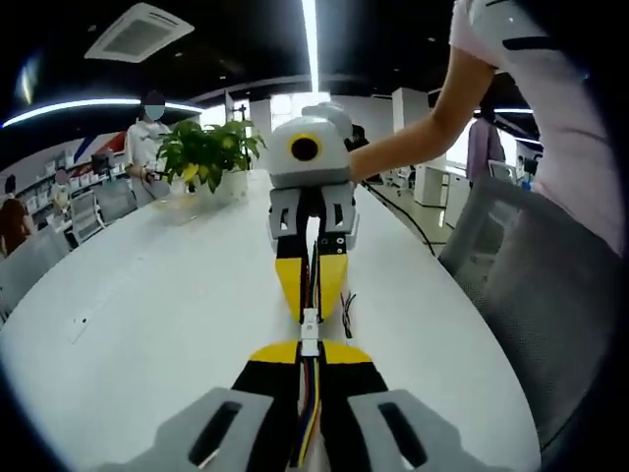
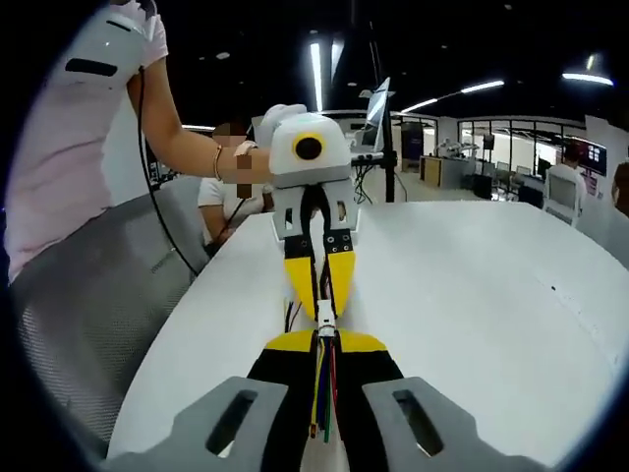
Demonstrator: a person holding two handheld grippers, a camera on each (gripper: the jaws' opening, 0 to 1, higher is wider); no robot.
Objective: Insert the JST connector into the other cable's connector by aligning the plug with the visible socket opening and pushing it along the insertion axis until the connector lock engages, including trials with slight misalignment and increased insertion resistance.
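Left gripper view: the left tool (image 1: 309, 362) is clenched on a bundle of coloured wires (image 1: 308, 413), its yellow tips pinching them just behind the white JST connector (image 1: 310, 329). Straight ahead, tip to tip, the right tool (image 1: 313, 285) is clenched on the other cable (image 1: 314, 258), meeting the connector from the far side above the white surface (image 1: 147, 315). Beyond sits a potted plant (image 1: 208, 152).

Right gripper view: past the right tool (image 2: 324, 346) gripping its wires (image 2: 322, 388), the connector (image 2: 325, 317) sits between both tips, the left tool (image 2: 320, 285) opposite.
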